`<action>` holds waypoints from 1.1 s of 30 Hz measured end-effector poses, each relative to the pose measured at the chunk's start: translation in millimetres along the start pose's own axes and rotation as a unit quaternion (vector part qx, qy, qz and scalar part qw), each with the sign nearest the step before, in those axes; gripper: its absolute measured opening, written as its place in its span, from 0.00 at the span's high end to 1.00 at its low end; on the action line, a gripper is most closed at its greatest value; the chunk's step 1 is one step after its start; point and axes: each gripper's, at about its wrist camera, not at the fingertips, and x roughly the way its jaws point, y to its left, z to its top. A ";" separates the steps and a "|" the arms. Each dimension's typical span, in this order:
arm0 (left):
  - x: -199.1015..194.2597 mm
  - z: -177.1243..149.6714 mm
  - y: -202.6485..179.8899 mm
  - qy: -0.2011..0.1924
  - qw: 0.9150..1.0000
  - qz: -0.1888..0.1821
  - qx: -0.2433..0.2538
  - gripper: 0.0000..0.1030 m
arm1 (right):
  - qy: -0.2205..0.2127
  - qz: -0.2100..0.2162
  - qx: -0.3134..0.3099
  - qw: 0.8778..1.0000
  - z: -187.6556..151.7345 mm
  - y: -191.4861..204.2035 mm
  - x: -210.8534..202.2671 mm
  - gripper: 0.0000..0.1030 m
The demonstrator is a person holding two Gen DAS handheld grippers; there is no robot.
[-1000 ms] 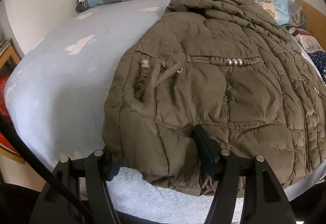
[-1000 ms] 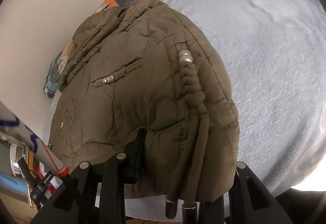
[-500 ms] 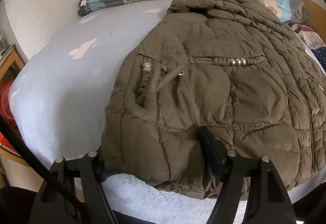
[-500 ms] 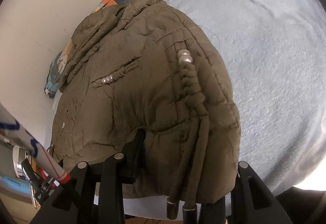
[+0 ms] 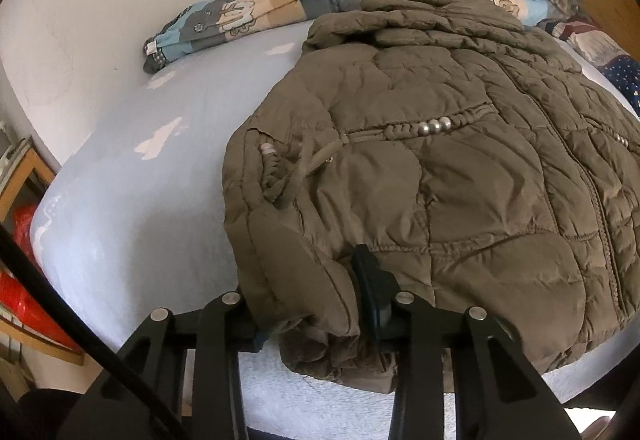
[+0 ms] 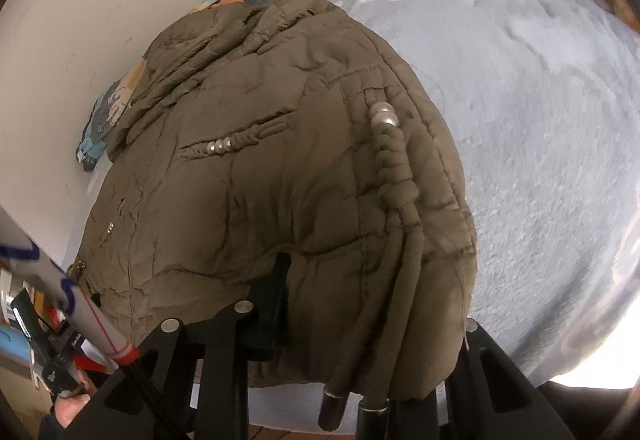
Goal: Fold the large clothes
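Two corners of the jacket (image 5: 420,168) hem, at the bed (image 5: 132,200) edge, are pinched: left gripper (image 5: 308,304) has just closed, right gripper (image 6: 360,328) likewise. Lift together, level, toward the collar.

Quilted olive-brown puffer jacket (image 5: 460,176), thin woven shell with a faint sheen, creased and stitched in panels. Braided matt cloth drawcords (image 6: 394,176) strung with glossy silvery beads (image 6: 384,114) and capped by dark, shiny end tips (image 6: 334,406). Pale blue bed cover (image 6: 540,112) of fuzzy, towel-like pile. Printed patchwork quilt (image 5: 248,14) of soft matt cotton at the bed's far edge. Matt black plastic gripper fingers (image 5: 368,280) with bright metal rivets.
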 end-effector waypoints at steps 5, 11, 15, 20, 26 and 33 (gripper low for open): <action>-3.0 0.2 -0.4 -0.006 1.000 0.002 0.005 0.70 | -0.006 -0.002 -0.008 1.000 0.5 1.9 -2.3 0.73; -8.2 -0.1 -0.2 -0.017 1.000 0.003 0.010 0.72 | -0.026 -0.007 -0.027 0.999 0.1 9.0 -11.3 0.77; -15.9 -0.1 1.2 -0.032 0.999 0.002 0.011 0.74 | -0.043 -0.007 -0.038 0.998 -0.8 13.5 -19.8 0.79; -28.9 1.1 4.5 -0.057 0.998 -0.001 0.009 0.75 | -0.068 0.001 -0.051 0.996 -1.5 18.1 -35.2 0.82; -47.9 3.6 10.7 -0.080 0.997 -0.007 0.004 0.77 | -0.093 0.016 -0.049 0.994 -1.3 21.3 -59.3 0.84; -72.0 7.6 22.2 -0.100 0.995 -0.017 -0.008 0.77 | -0.100 0.039 -0.044 0.993 -8.1 21.2 -85.2 0.85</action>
